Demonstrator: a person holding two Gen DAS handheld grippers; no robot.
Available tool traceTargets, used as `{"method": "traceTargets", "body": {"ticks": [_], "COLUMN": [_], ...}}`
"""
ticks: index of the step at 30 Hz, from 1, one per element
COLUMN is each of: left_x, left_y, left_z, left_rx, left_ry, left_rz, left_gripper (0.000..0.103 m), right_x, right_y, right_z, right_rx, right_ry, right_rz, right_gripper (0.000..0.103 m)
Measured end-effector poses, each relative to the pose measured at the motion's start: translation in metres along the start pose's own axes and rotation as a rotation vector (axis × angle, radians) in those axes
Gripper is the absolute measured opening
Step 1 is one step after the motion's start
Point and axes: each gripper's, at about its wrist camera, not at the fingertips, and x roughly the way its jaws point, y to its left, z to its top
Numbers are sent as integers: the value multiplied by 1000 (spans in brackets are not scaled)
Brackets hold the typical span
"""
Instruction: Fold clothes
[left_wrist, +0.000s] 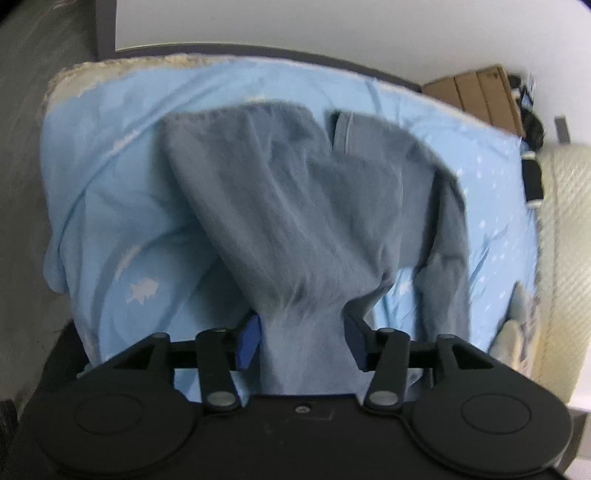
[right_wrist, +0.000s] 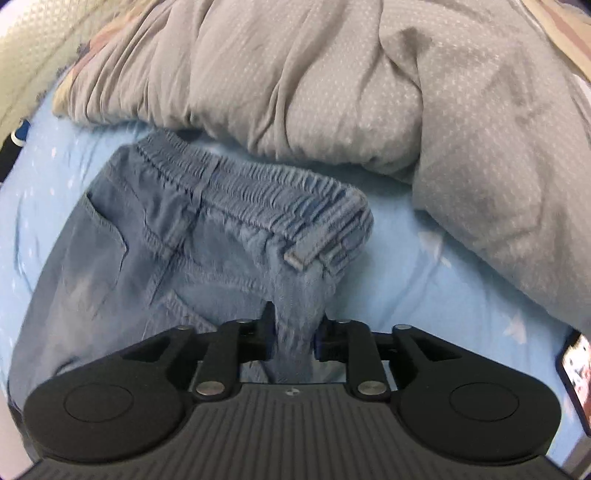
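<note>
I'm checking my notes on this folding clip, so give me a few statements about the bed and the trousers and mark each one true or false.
1. The blue trousers have an elastic, gathered waistband. True.
2. The bedsheet is plain white. False: it is light blue with small pale prints.
3. A grey quilt lies bunched on the bed beyond the waistband. True.
4. The right claw hangs empty above the bed. False: trouser fabric is bunched between its fingers, near the waistband.
5. Cloth runs between the fingers of the left claw. True.
6. Cardboard boxes stand on the bed. False: they stand beyond the bed's far edge, by the wall.
</note>
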Motion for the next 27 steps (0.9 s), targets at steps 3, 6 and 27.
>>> {"method": "traceTargets", "body": {"ticks": [3,6,27], "left_x": [-11,-23,126], "left_y": [-3,-13,-41], "left_z": [20,42,162], "left_rx": [-11,-9,564], "left_ry": [-4,12,171], "left_rz": [-7,2,248], "left_gripper": [50,51,54], "right_x": [-13,-22,-92], "right_y": [2,10,210], "right_z": [-21,-38,-180], "right_rx": [-29,-37,-282], "right_ry": [7,19,64], "right_rz": [-25,-48,101], "right_gripper": [35,38,42]}}
